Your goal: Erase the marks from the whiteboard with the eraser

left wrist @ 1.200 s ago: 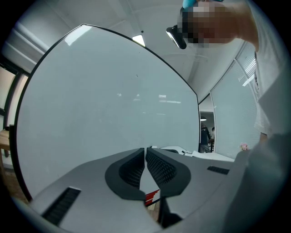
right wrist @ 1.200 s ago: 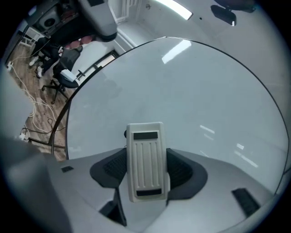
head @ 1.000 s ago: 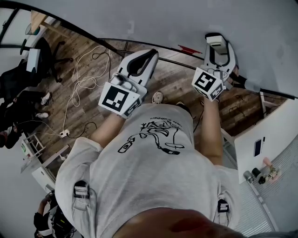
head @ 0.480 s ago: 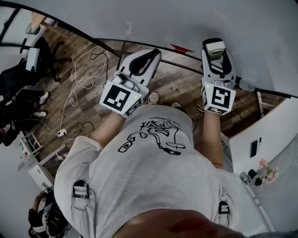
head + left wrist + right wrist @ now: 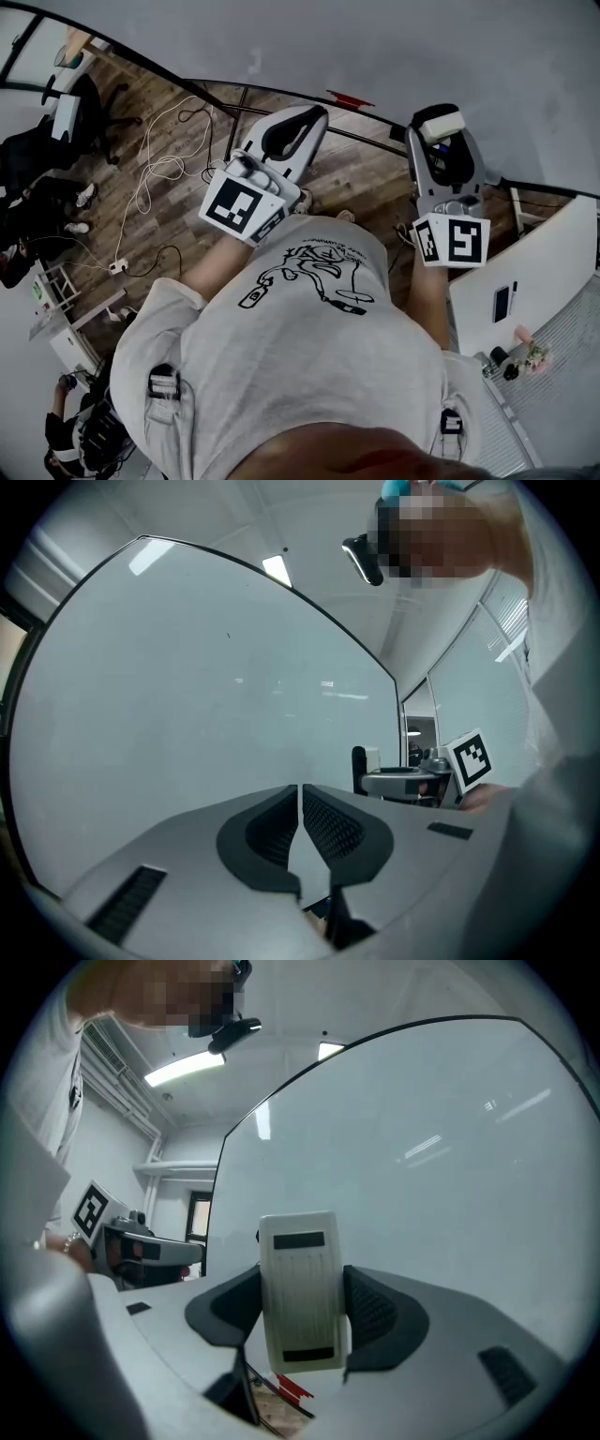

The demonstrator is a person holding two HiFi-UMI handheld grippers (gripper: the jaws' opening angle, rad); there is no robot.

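Note:
The whiteboard (image 5: 394,47) fills the top of the head view, and I see no clear marks on it there. My right gripper (image 5: 441,122) is shut on the white eraser (image 5: 442,125), which it holds just in front of the board's lower part. In the right gripper view the eraser (image 5: 300,1288) stands upright between the jaws, with the pale board (image 5: 431,1138) behind it. My left gripper (image 5: 300,117) is shut on nothing and points at the board's lower edge. In the left gripper view its jaws meet at the left gripper (image 5: 300,799), before the bare board (image 5: 187,686).
A red object (image 5: 349,97) sits at the board's bottom edge. Under the board lies a wooden floor with white cables (image 5: 167,161), and an office chair (image 5: 70,108) stands at the left. A white table (image 5: 530,272) with small items stands at the right.
My right gripper with the eraser has moved lower in the head view and a little to the right, and its marker cube has turned. The left gripper has hardly moved.

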